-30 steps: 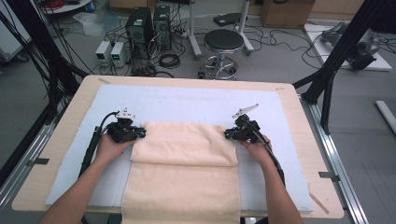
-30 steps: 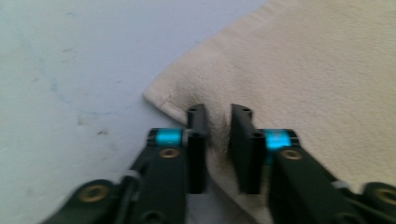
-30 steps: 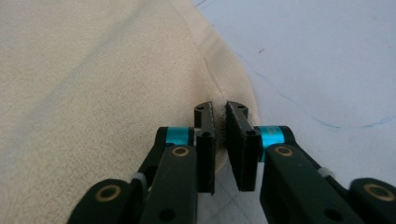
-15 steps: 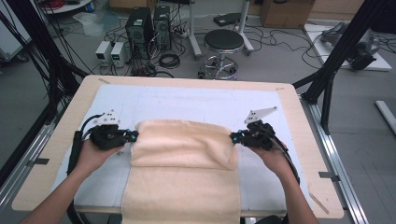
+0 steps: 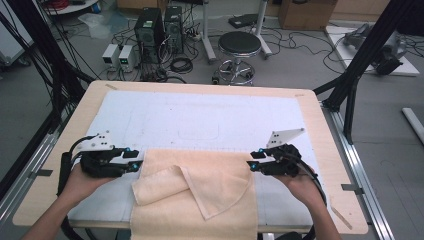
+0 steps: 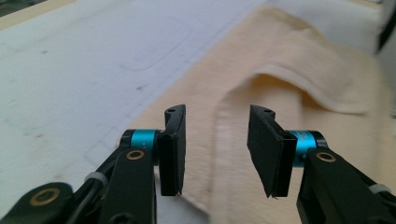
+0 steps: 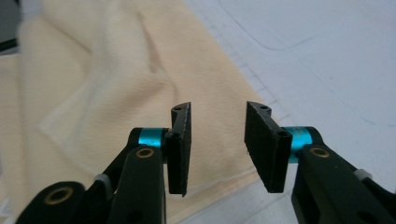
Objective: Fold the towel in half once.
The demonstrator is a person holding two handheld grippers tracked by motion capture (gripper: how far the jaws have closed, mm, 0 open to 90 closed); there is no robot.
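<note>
A cream towel (image 5: 200,192) lies on the white mat, its near end hanging over the table's front edge. Two loose flaps of it are folded inward and overlap in a crumpled heap (image 5: 165,185). My left gripper (image 5: 139,163) sits at the towel's left edge, open with nothing between its fingers; the left gripper view shows the towel (image 6: 280,93) just beyond its fingertips (image 6: 173,140). My right gripper (image 5: 248,165) rests at the towel's right edge, also open and holding nothing. In the right gripper view the towel's edge (image 7: 116,93) passes under that gripper (image 7: 217,140).
The white mat (image 5: 200,120) covers most of the wooden table (image 5: 320,130). Beyond the table's far edge stand a round stool (image 5: 239,45), computer boxes (image 5: 150,25) and cables on the floor. Black frame posts (image 5: 360,65) rise at the right.
Both grippers pulled back toward the near edge and outward, and let go of the towel. The folded layer they held dropped into two loose overlapping flaps.
</note>
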